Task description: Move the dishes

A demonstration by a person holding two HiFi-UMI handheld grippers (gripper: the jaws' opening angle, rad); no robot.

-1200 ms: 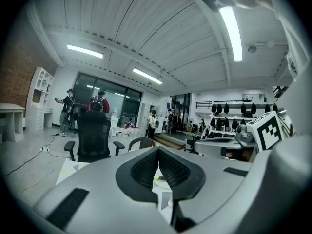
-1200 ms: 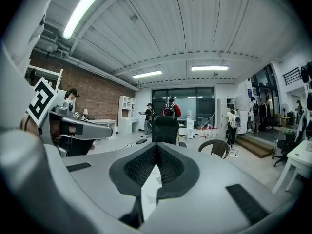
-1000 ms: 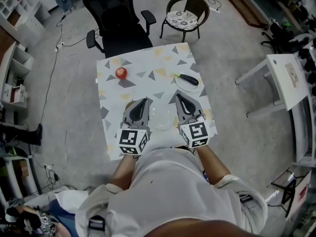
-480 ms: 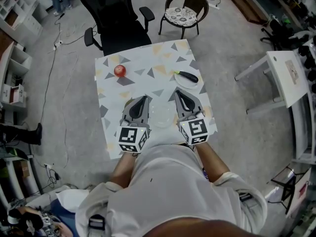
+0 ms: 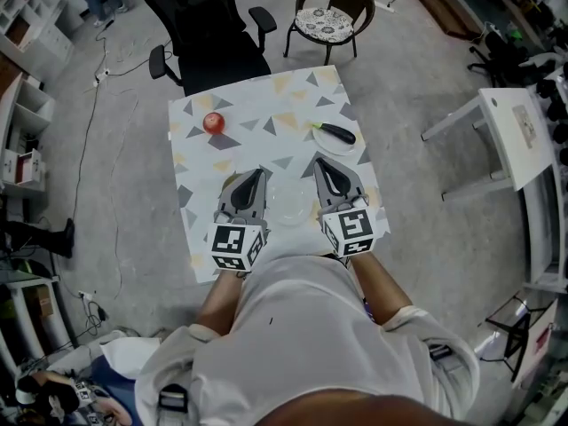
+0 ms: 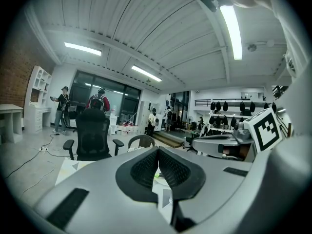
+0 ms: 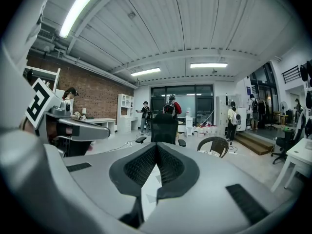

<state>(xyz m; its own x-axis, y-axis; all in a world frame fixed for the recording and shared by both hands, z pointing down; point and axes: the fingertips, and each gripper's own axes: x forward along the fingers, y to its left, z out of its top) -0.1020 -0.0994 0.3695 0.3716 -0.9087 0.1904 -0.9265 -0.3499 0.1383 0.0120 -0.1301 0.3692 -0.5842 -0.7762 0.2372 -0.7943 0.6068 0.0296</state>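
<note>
**A:** Entry one: grippers?

**B:** Left gripper [image 5: 256, 179] and right gripper [image 5: 321, 167] each have their jaws pressed together at the tips with nothing between them. They flank the empty dish [image 5: 290, 205], left and right of it, tips pointing away from the person.

**A:** Entry two: other dishes, placed from that empty dish?

**B:** The white plate [image 5: 332, 147] is beyond it and to its right, and carries a dark vegetable [image 5: 337, 133]. A red fruit [image 5: 213, 122] is beyond it and to its left, well apart. All of these rest on the patterned table [image 5: 266, 105].

**A:** Risks?

**B:** The empty dish looks shallow and pale, so a closed jaw would probably push it along, not lift it; the jaws must open first. The table's near edge is just behind the dish, so a shove toward the person could slide it off. On the white plate, a tilt would likely roll the vegetable off.

**A:** Open room?

**B:** There is bare tabletop beyond the empty dish, between the fruit and the plate. The white plate sits close to the table's right edge, leaving little margin there.
</note>
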